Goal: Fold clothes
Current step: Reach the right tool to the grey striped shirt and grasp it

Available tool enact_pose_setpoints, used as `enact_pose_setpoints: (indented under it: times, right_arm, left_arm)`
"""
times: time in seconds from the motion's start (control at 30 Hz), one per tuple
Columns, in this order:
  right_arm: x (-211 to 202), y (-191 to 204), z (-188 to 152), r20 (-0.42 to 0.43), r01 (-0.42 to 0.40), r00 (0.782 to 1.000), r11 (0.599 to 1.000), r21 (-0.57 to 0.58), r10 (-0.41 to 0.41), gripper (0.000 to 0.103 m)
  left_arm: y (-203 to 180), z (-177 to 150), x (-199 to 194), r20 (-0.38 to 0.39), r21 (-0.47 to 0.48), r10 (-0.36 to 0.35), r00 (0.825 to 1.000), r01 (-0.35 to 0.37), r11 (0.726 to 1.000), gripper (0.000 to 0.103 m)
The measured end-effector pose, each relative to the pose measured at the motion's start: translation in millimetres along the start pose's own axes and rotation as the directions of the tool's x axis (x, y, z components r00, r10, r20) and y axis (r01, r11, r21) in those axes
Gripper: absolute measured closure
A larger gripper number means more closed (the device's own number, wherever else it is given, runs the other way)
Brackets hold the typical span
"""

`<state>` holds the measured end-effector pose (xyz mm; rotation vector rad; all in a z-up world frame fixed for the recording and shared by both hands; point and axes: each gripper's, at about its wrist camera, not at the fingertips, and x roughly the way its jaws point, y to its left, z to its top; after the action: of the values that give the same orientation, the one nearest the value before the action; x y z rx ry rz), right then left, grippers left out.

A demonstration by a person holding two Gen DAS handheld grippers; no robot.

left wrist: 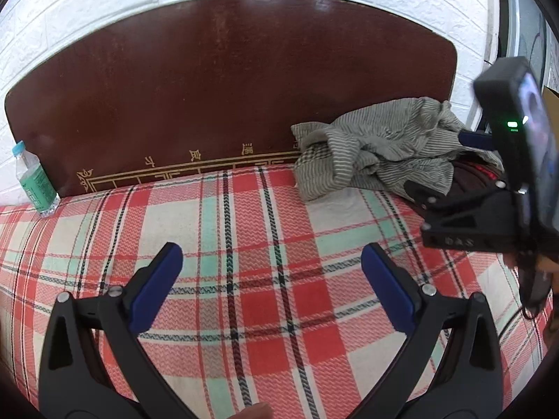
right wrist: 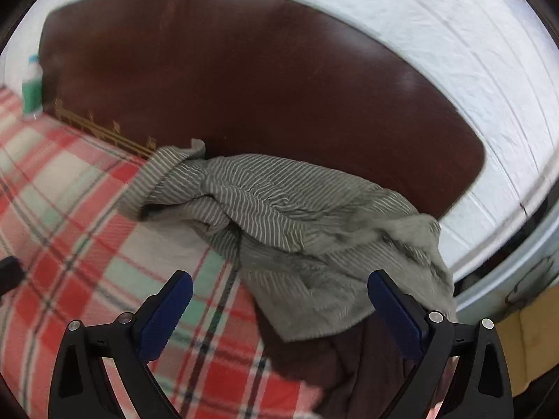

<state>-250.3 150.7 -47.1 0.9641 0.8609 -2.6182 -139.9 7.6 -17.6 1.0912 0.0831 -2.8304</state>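
Now held low over the red, cream and mint plaid bedsheet (left wrist: 244, 244), left gripper (left wrist: 270, 255) with blue-padded black fingers spread wide, nothing between them, aimed toward the dark brown wooden headboard (left wrist: 227, 87). Crumpled grey-and-white striped garment (left wrist: 377, 146) well apart at about two o'clock from it, heaped against the headboard's foot. Right gripper (right wrist: 279, 282) likewise splayed apart and empty, tilted down at the heap; seen from the left wrist as a black body with a green light at three o'clock. Striped garment just ahead at twelve to one o'clock of the right gripper, its lower edge reaching between the fingertips; touching or not, hard to tell. Draped partly over a dark maroon cloth (right wrist: 349, 359) underneath. Clear plastic bottle with a green label (left wrist: 33, 181) upright at nine o'clock, beside the headboard.
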Motion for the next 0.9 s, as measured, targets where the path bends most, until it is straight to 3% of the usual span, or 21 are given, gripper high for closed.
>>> enact_pose_setpoints:
  times: [0.1,0.17,0.3,0.33,0.53,0.7,0.9]
  right_arm:
    - [31,10,6,-0.03,0.035,0.999,0.997,-0.071,-0.038,0.02]
    - [48,12,8,-0.045,0.056,0.997,0.995,-0.088,-0.06,0.041]
    - [65,7,11,-0.042,0.084,0.995,0.993,-0.076,-0.088,0.074]
    - [65,3,12,-0.037,0.074,0.996,0.995,-0.061,-0.077,0.09]
    - [4,-46,14,0.131,-0.086,0.989,0.981,0.171,0.064,0.095]
    - [-66,-88,5,0.258,-0.222,0.954,0.934,0.279,0.15,0.095]
    - [-155,-126,-9,0.377,-0.303,0.91,0.897,0.322,0.172,0.096]
  left_arm:
    - [6,-1,11,-0.019,-0.013,0.0,1.0,0.0,1.0,0.001]
    - [11,-4,18,-0.029,-0.021,-0.001,1.0,0.001,1.0,0.001]
    - [19,-7,28,-0.039,-0.036,-0.015,0.999,0.014,0.999,0.001]
    - [20,-8,30,-0.041,-0.038,-0.018,0.999,0.016,0.999,0.001]
    - [24,-11,35,-0.034,-0.036,-0.048,0.998,0.046,0.998,0.001]
    - [12,-7,29,-0.009,-0.007,-0.09,0.996,0.089,0.996,0.001]
    - [-18,-10,-1,0.057,0.089,-0.175,0.983,0.169,0.982,0.001]
